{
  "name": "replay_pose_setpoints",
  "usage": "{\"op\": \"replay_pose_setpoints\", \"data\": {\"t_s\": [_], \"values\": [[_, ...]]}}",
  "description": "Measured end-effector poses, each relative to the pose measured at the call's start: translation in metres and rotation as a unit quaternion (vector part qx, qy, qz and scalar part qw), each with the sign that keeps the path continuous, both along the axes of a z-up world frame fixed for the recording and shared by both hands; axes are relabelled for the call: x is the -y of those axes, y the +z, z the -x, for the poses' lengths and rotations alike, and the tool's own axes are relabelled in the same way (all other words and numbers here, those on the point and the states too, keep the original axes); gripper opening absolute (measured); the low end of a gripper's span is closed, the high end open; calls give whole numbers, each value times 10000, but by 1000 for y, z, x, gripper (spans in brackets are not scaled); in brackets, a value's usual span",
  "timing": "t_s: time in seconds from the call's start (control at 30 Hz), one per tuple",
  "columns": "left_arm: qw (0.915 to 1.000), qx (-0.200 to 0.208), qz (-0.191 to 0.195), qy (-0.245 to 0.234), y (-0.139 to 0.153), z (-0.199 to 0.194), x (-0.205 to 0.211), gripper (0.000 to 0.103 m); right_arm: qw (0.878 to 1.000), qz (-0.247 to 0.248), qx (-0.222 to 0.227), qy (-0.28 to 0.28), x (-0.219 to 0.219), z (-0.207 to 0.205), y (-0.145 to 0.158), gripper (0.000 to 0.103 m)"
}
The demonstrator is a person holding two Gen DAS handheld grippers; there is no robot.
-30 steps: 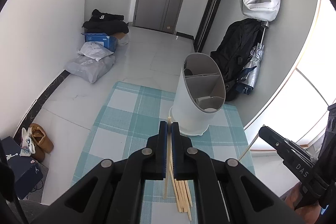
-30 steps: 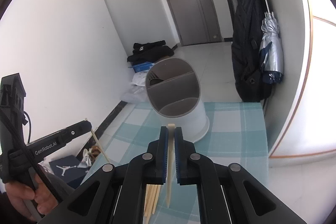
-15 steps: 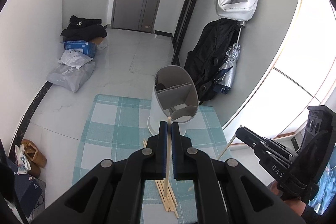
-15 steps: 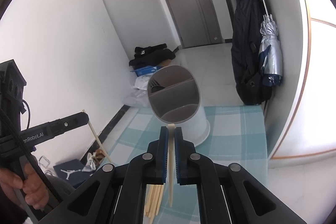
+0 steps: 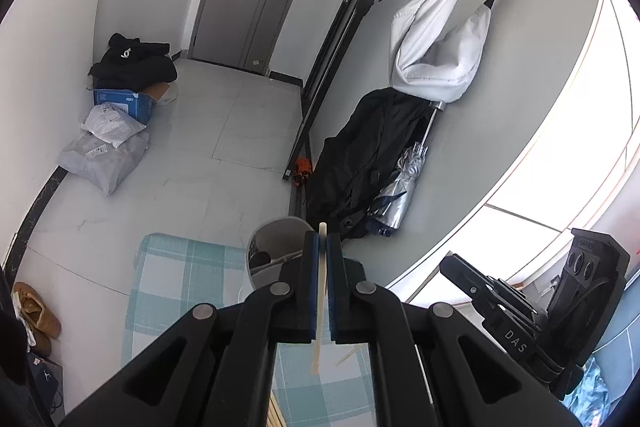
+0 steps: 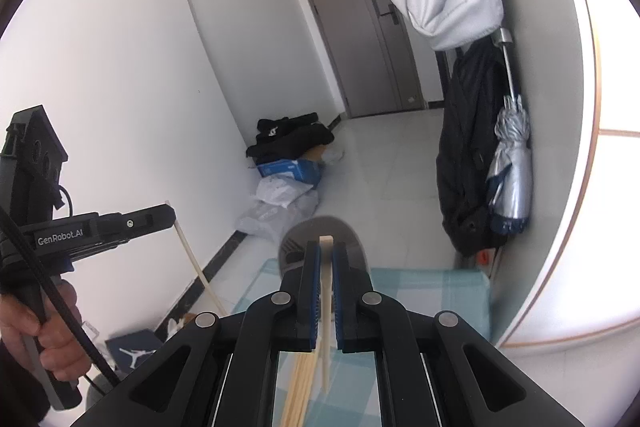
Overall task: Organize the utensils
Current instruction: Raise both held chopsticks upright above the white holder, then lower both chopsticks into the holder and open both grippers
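Note:
My left gripper [image 5: 322, 247] is shut on a pale chopstick [image 5: 319, 307] that hangs down between its blue pads. My right gripper [image 6: 326, 255] is shut on another chopstick [image 6: 326, 315], also hanging down. Both are held high above the table. A grey-white utensil holder [image 5: 272, 251] with inner dividers stands on the teal checked placemat [image 5: 172, 279]; it also shows in the right wrist view [image 6: 344, 231], partly hidden behind the fingers. More chopsticks [image 6: 298, 387] lie in a bundle on the placemat below. The left gripper [image 6: 100, 227] shows from the side in the right wrist view.
Black coat and folded umbrella [image 5: 400, 179] lean on the right wall under a white bag [image 5: 436, 43]. Parcels and a blue box [image 5: 116, 123] lie on the floor by the left wall. A grey door [image 6: 368, 27] is at the back. Shoes [image 5: 36, 315] sit left.
Both grippers have risen well above the table with their chopsticks. The holder and placemat now look smaller and lower in both views.

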State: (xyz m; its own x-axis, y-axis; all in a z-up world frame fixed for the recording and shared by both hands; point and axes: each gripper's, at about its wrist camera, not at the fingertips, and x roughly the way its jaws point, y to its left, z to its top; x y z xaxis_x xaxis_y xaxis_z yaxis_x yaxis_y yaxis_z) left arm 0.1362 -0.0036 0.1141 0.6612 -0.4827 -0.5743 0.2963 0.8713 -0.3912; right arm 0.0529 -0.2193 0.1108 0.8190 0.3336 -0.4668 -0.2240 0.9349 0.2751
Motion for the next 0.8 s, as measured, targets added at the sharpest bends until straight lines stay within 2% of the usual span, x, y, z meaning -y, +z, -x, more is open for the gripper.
{"op": "replay_pose_setpoints", "data": {"t_s": [0.2, 0.37, 0.43, 0.6, 0.73, 0.8], "values": [[9995, 210, 204, 127, 19, -28, -2, 0, 9993, 232, 273, 90, -4, -40, 39, 5], [9980, 132, 565, 255, 23, -59, -15, 0, 9969, 441, 576, 292, -19, -73, 63, 5], [9976, 124, 578, 357, 19, -70, -20, 0, 9955, 550, 690, 354, -27, -83, 67, 5], [9970, 134, 510, 568, 8, -95, -26, 0, 9938, 670, 784, 406, -41, -113, 61, 5], [9971, 92, 431, 618, -7, -109, -27, 0, 9921, 832, 770, 534, -52, -133, 43, 5], [9968, -23, 525, 596, -15, -117, -28, 0, 9920, 829, 679, 661, -57, -143, 33, 5]]}}
